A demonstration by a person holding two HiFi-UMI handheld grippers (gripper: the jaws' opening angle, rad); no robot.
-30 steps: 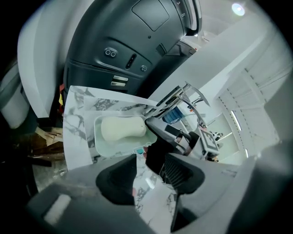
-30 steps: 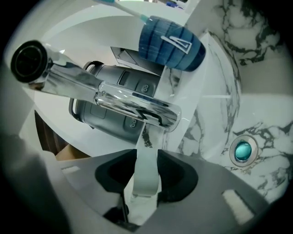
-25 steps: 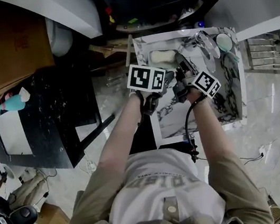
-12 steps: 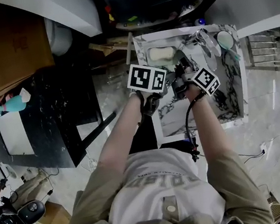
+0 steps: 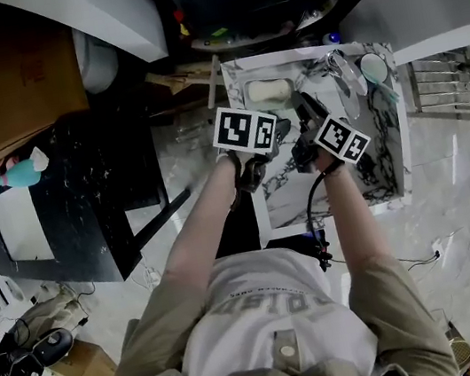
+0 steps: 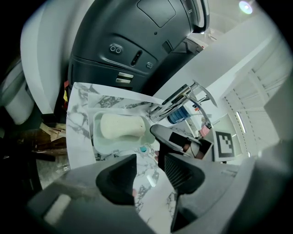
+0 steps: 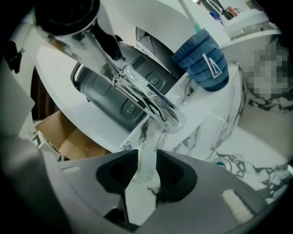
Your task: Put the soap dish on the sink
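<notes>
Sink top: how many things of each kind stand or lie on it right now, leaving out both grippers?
soap dish: 1
bar of soap, lying in the dish: 1
faucet: 1
blue cup: 1
thin stick standing in the cup: 1
Total: 5

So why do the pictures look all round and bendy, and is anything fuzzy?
Left gripper view: the wide lens curves the sink, the corners go black, and the near fingers look soft. Right gripper view: same bending, glare shines on the tap, and the cup stays sharp. Head view: dim, with dark corners.
</notes>
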